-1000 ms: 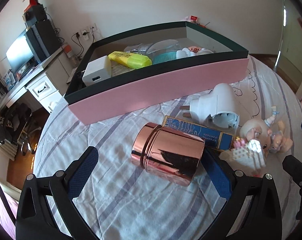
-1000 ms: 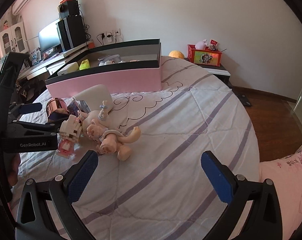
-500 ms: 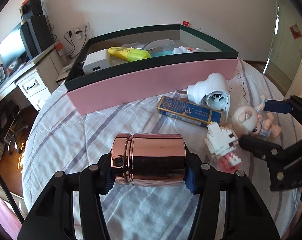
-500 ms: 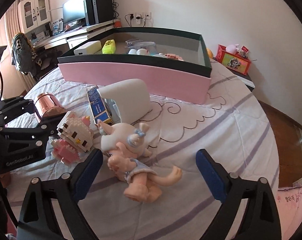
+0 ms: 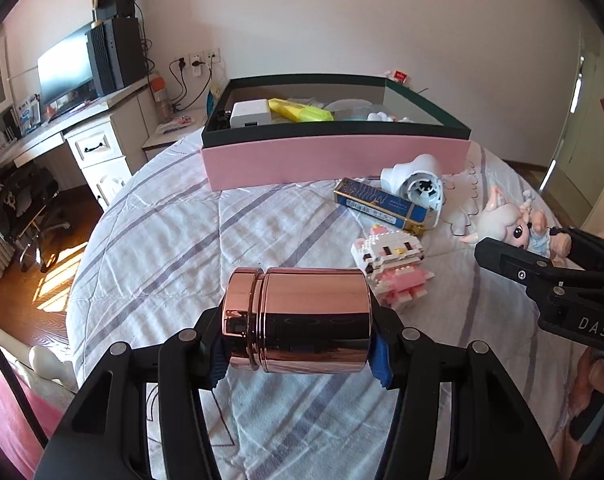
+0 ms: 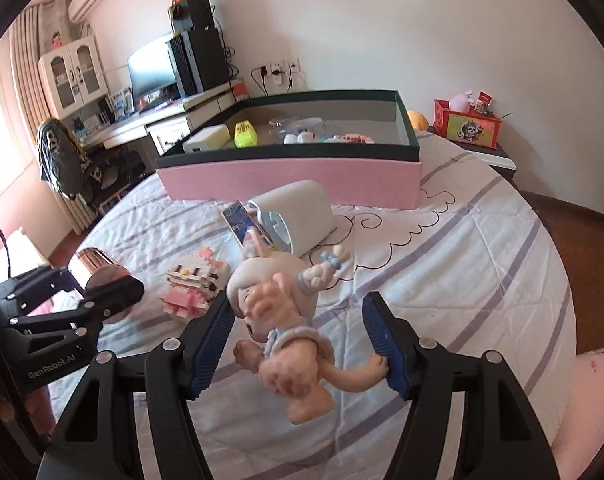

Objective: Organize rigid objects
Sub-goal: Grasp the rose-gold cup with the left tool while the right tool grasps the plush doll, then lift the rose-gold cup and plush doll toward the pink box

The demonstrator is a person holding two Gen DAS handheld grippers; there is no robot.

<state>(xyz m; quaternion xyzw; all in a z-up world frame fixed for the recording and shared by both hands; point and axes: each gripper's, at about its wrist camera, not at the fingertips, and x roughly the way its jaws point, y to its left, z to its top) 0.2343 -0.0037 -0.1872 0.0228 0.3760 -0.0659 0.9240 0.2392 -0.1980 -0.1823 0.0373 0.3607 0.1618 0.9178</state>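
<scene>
Pink-walled box [image 5: 334, 160] sits at twelve o'clock on the bed [image 5: 161, 248], already holding small items. Left gripper [image 5: 297, 340] clamps the copper tin [image 5: 302, 320] sideways between its pads. Right gripper [image 6: 297, 340] has been closing round the doll [image 6: 281, 320]; its right pad touches a limb, the left stands just clear. Only the right view shows the doll between the jaws.

shiny rose-gold metal canister [image 5: 302, 318] | pink-and-white brick-built cat figure [image 5: 394, 266] | dark-green-rimmed pink-sided box [image 5: 334, 158] | white bedsheet [image 5: 173, 248] being crossed by grey-purple stripes | blue gripper pads [image 6: 211, 342]
</scene>
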